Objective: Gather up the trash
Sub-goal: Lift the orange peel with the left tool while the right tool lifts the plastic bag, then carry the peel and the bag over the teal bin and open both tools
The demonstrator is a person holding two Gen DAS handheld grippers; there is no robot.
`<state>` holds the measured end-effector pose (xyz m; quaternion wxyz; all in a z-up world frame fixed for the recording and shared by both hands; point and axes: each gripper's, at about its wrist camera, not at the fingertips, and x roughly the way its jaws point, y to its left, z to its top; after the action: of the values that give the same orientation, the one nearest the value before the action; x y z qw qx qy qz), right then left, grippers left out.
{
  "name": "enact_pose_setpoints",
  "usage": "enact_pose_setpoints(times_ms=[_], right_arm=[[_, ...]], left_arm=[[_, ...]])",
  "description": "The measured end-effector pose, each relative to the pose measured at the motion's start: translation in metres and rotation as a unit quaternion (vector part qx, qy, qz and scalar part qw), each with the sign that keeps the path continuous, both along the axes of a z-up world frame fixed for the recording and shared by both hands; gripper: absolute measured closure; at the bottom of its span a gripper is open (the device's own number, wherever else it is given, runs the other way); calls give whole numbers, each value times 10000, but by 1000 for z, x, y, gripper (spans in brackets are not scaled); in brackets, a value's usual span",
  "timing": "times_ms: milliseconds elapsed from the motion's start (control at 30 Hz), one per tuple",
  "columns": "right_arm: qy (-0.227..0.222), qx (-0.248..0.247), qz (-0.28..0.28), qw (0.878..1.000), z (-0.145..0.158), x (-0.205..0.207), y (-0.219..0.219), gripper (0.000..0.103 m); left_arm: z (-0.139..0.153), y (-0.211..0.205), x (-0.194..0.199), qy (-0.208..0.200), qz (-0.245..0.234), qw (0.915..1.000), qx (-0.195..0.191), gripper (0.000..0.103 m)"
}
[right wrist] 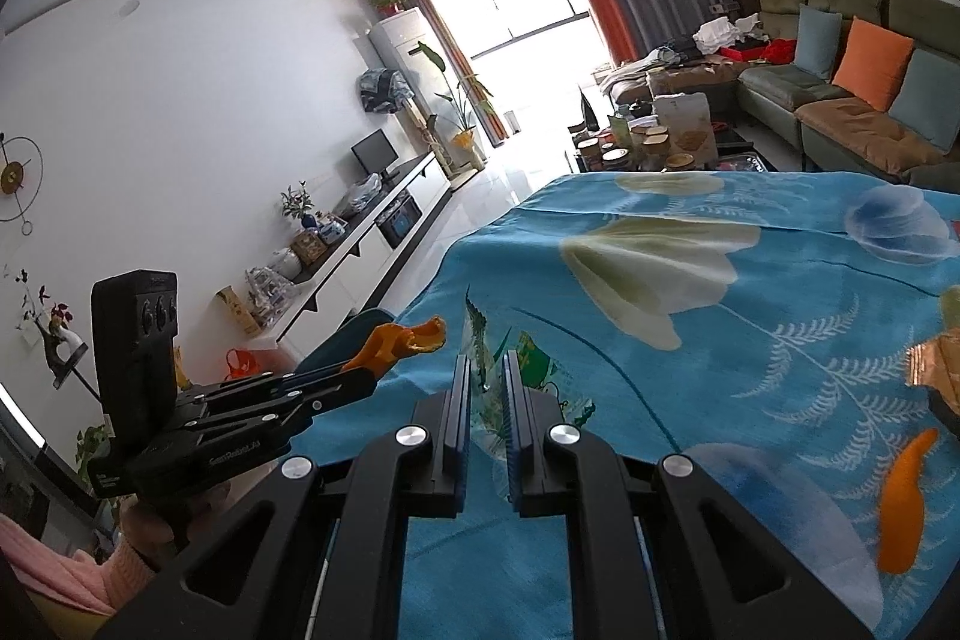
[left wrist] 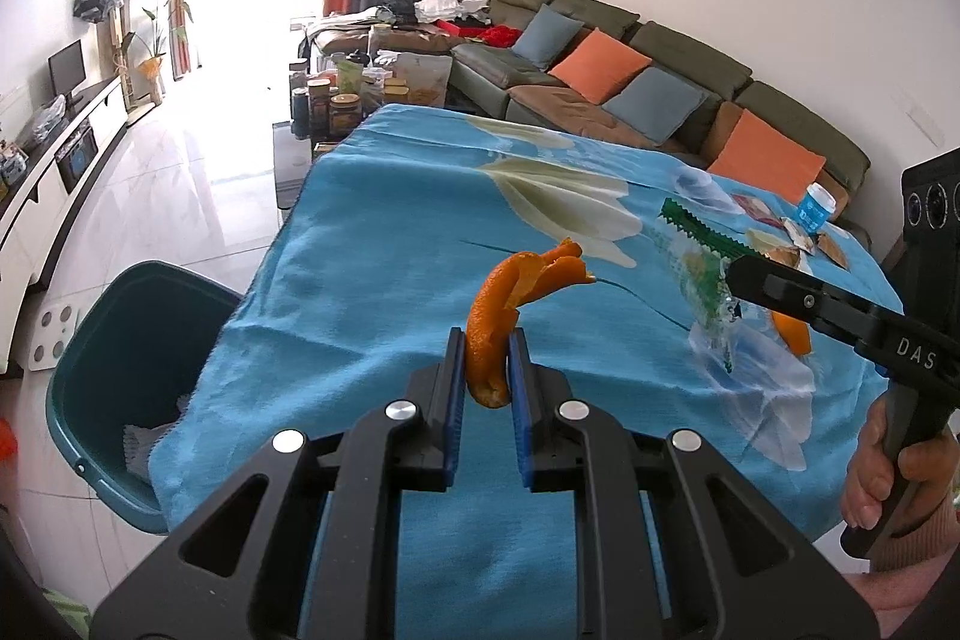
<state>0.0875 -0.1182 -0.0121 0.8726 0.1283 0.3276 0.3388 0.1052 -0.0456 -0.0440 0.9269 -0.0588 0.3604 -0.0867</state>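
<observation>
both grippers loaded with trash above the blue floral tablecloth (left wrist: 384, 244).

legible text: "das" on the right gripper (left wrist: 735, 289) body. left gripper (left wrist: 487, 361) is clamped on an orange peel (left wrist: 510, 298); right gripper clenches a clear green-printed wrapper (right wrist: 489, 382). a second peel strip (right wrist: 903, 502) lies on the cloth at right, foil wrappers (left wrist: 792, 244) and a blue-labelled cup (left wrist: 815, 209) near the far edge. teal bin (left wrist: 120, 340) stands below the table's left edge, floor beyond it.

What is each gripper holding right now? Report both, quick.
Left gripper: closed on an orange peel.
Right gripper: closed on a clear plastic wrapper with green print.
</observation>
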Motion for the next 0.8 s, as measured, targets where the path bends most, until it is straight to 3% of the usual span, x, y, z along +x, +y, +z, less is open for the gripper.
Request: enact_pose_setpoints(times_ms=[800], right_arm=[[90, 35, 743, 9972, 1, 16, 62, 94]], left_arm=[[0, 54, -14, -24, 612, 9981, -48, 89]])
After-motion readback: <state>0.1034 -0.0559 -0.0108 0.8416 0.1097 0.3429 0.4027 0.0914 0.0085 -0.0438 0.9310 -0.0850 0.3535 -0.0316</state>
